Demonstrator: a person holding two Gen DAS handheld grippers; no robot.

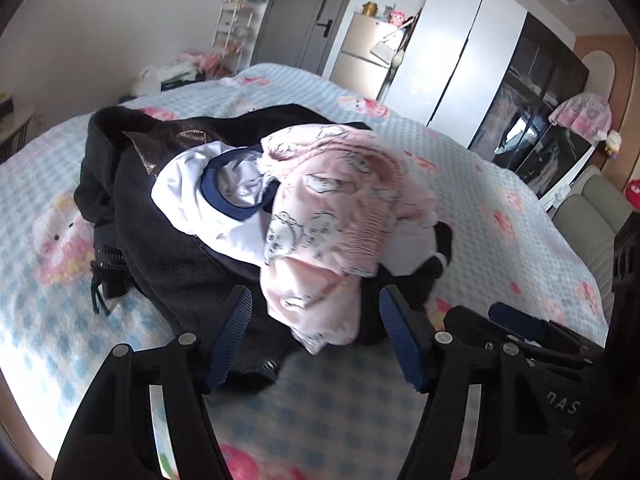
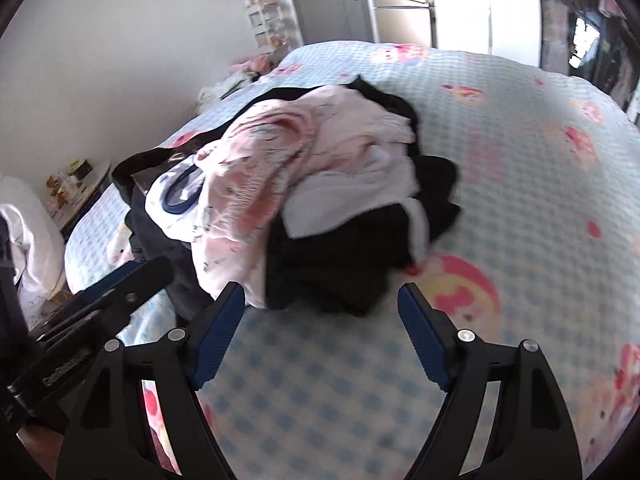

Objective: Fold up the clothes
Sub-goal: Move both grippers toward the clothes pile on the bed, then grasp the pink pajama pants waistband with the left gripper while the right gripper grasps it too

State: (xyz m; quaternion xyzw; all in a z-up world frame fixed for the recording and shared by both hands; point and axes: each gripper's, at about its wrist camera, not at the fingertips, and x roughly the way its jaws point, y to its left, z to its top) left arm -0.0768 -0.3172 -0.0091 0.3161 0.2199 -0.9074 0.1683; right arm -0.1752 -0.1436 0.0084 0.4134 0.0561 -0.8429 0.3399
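A heap of clothes lies on the bed: a pink printed garment [image 1: 332,216] on top, a white top with a navy collar [image 1: 208,192] beside it, and black garments [image 1: 160,248] underneath. My left gripper [image 1: 316,312] is open, its jaws on either side of the pink garment's hanging near edge, holding nothing. My right gripper [image 2: 322,300] is open and empty just in front of the pile, facing the black garment [image 2: 340,264] and the pink garment [image 2: 280,160]. The left gripper's body [image 2: 120,292] shows at the left of the right wrist view.
The bed [image 1: 360,412] has a blue-checked cover with pink cartoon prints. A white shelf rack [image 1: 234,36], grey door [image 1: 316,12], fridge [image 1: 368,56] and wardrobe [image 1: 460,52] stand behind. A bedside table [image 2: 76,192] with small items is at the left.
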